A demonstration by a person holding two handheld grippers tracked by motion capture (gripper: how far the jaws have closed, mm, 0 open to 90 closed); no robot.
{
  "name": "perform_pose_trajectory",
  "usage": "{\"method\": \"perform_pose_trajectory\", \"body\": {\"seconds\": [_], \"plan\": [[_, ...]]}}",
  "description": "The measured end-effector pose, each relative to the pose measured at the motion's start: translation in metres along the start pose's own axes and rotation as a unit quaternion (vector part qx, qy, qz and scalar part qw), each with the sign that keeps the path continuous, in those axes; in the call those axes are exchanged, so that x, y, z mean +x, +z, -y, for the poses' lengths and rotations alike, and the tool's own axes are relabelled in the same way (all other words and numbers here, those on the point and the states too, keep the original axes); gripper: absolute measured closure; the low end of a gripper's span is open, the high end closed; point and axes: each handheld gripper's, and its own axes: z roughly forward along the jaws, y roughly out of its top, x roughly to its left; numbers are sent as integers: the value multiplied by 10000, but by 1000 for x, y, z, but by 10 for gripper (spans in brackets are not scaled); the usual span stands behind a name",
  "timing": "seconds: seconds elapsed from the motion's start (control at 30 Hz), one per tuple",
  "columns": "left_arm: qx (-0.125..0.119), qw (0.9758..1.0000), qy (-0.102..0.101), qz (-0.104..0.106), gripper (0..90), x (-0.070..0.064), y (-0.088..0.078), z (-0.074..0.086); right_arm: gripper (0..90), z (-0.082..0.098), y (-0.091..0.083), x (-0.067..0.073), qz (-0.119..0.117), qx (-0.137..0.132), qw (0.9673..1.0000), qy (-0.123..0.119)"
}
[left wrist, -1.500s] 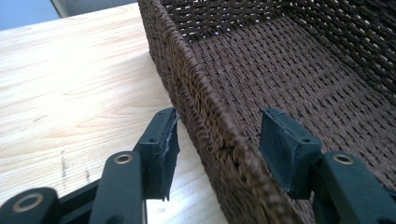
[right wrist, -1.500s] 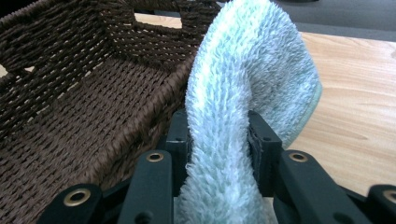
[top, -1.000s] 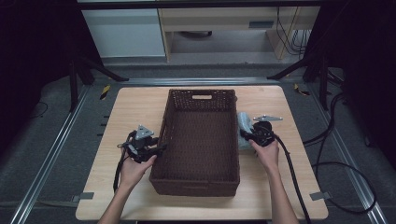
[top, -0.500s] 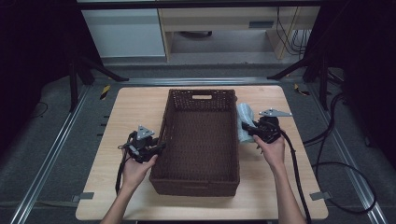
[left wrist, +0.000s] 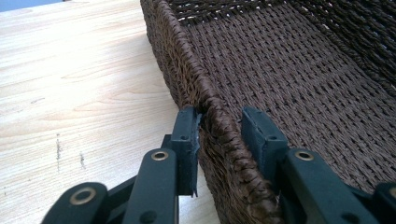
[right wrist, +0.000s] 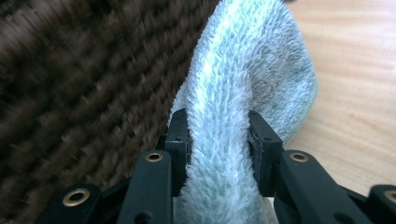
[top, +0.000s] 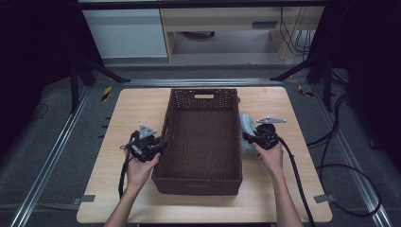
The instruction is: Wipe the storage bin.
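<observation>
A dark brown woven basket [top: 166, 127] stands in the middle of the wooden table [top: 127, 113]. My left gripper [top: 161, 145] straddles its left rim [left wrist: 187, 70]. The jaws have just been closing, one pad outside the wall and one inside, and they now press on the rim between them [left wrist: 219, 135]. My right gripper [top: 247, 136] is at the basket's right wall [right wrist: 84, 79], shut on a fold of a pale blue-grey fluffy towel [right wrist: 243, 70]. The towel [top: 246, 124] lies bunched on the table against that wall.
Both forearms come in from the near table edge, with cables trailing from the grippers. The basket holds nothing that I can see. Bare table lies to the left and right of the basket. Dark floor, metal rails and stand legs surround the table.
The right gripper carried the towel a little farther along the basket's right side, then came back nearer. The left hand stayed at the left rim.
</observation>
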Motion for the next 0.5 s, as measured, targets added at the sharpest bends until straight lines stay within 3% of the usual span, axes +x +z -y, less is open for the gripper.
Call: {"method": "perform_pose_trajectory", "body": {"seconds": [0.17, 0.37, 0.5], "plan": [[4, 10000, 3, 33, 663, 1, 1, 0, 669, 1, 3, 2, 3, 66, 10000, 42], [-24, 10000, -22, 5, 599, 3, 1, 0, 671, -13, -26, 8, -217, -415, 9989, -85], [-63, 9999, 81, -15, 537, 3, 0, 1, 671, -23, -42, 13, -312, -663, 9972, -163]]}}
